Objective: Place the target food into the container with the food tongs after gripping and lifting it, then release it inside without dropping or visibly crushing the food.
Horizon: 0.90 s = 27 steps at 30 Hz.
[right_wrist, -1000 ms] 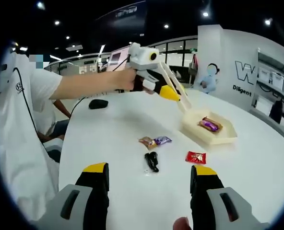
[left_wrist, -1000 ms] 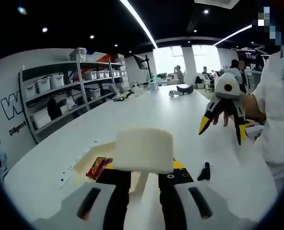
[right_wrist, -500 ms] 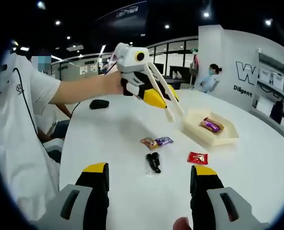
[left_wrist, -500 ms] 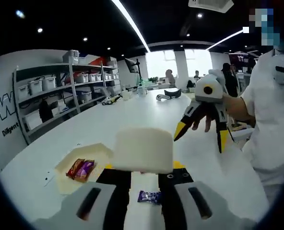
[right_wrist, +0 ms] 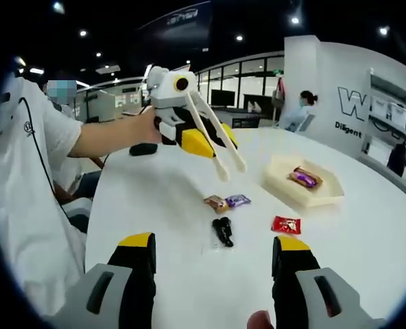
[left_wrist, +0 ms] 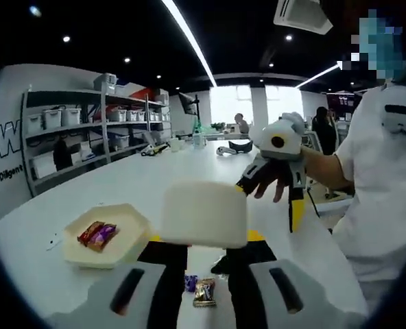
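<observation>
The cream, hexagonal container [right_wrist: 304,184] sits on the white table [right_wrist: 175,205] toward the right in the right gripper view, and at lower left in the left gripper view [left_wrist: 107,236]. Inside it lie two wrapped candies side by side and touching: one purple [right_wrist: 300,179], one orange-red [right_wrist: 308,173]; in the left gripper view they read as orange-red [left_wrist: 89,232] and purple [left_wrist: 104,234].

Loose on the table, outside the container: a gold-brown wrapped candy [right_wrist: 215,203] touching a purple wrapped candy [right_wrist: 236,200], a red wrapped candy [right_wrist: 286,225] near the container's front wall, and a small black object [right_wrist: 223,231] between the pair and the right gripper's jaws. In the left gripper view the pair shows low between the jaws, purple [left_wrist: 190,282] and gold-brown [left_wrist: 204,292].

The left gripper [right_wrist: 189,133] is held in the air in a hand [right_wrist: 142,126], above the table and left of the container. It carries the white food tongs [right_wrist: 213,140], whose two tips stand slightly apart with nothing between them, above the loose pair and not touching it. Whether this gripper's own jaws are squeezing the tongs cannot be told.

The right gripper [right_wrist: 213,264] has its jaws well apart, empty, over bare table. It also appears in the left gripper view [left_wrist: 278,161], held in a hand, jaws spread.
</observation>
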Each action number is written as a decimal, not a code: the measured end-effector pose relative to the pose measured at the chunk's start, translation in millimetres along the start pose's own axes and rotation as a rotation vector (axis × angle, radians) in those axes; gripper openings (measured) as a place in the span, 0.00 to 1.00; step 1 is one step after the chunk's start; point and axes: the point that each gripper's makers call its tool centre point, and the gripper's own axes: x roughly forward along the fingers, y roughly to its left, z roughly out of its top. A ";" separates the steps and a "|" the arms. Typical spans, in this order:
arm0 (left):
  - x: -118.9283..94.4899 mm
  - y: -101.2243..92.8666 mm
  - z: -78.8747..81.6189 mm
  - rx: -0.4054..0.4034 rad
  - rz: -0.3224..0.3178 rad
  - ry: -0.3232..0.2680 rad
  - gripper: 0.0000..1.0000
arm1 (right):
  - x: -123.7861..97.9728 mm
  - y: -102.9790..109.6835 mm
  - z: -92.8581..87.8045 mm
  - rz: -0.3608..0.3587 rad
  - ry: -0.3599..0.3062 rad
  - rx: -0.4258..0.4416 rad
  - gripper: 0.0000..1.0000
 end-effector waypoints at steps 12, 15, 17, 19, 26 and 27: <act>-21.5 -1.9 -16.9 -0.080 0.045 -0.020 0.20 | 2.8 1.7 -2.0 0.007 -0.002 0.006 0.66; -23.3 -0.9 -25.2 -0.078 0.057 -0.001 0.20 | 3.3 1.3 -2.7 0.008 0.000 0.006 0.66; -23.5 -2.0 -28.8 -0.078 0.056 0.009 0.20 | 3.6 1.3 -3.1 0.009 0.001 0.007 0.66; -23.5 -2.8 -30.6 -0.078 0.057 0.013 0.20 | 3.8 1.6 -3.5 0.009 0.000 0.008 0.66; -22.7 -1.8 -43.0 -0.090 0.059 0.041 0.21 | 4.3 1.6 -4.6 0.013 0.000 0.012 0.66; -22.1 -1.7 -46.5 -0.084 0.062 0.052 0.21 | 4.4 1.3 -5.3 0.012 0.000 0.013 0.66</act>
